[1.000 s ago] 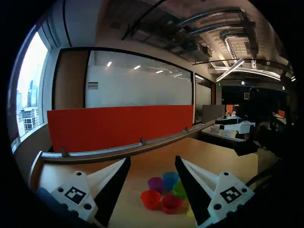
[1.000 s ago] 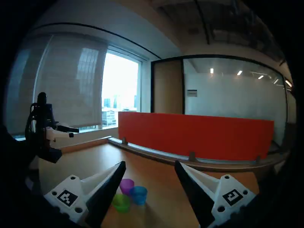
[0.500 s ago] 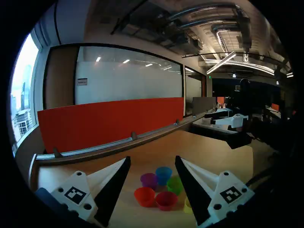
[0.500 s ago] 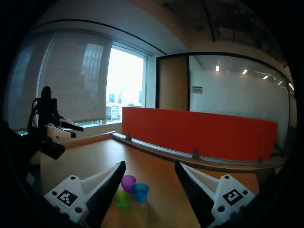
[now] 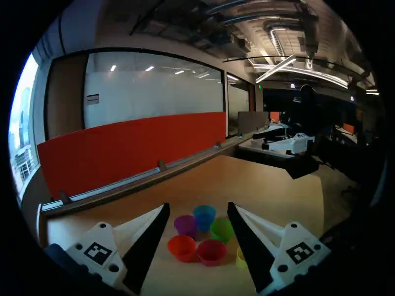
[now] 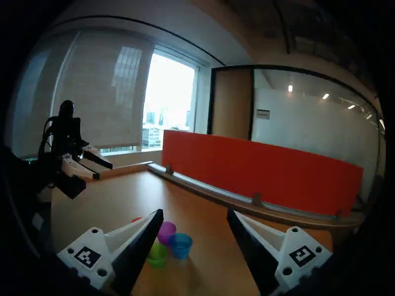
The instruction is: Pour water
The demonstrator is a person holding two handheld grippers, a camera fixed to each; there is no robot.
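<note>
Left gripper view shows you one purple cup (image 5: pixel 186 224), one blue cup (image 5: pixel 204 216), one green cup (image 5: pixel 222 229), one orange cup (image 5: pixel 181 246), one red cup (image 5: pixel 212 251) and one yellow cup (image 5: pixel 240 257) half hidden by a finger. That makes six in all, clustered on the worktop (image 5: pixel 269 197) well short of its far edge, where one orange screen (image 5: pixel 133 143) runs. Your left tongs (image 5: pixel 197 204) gape wide, holding nothing, and your right tongs (image 6: pixel 194 211) are likewise spread and empty, facing the cluster.
</note>
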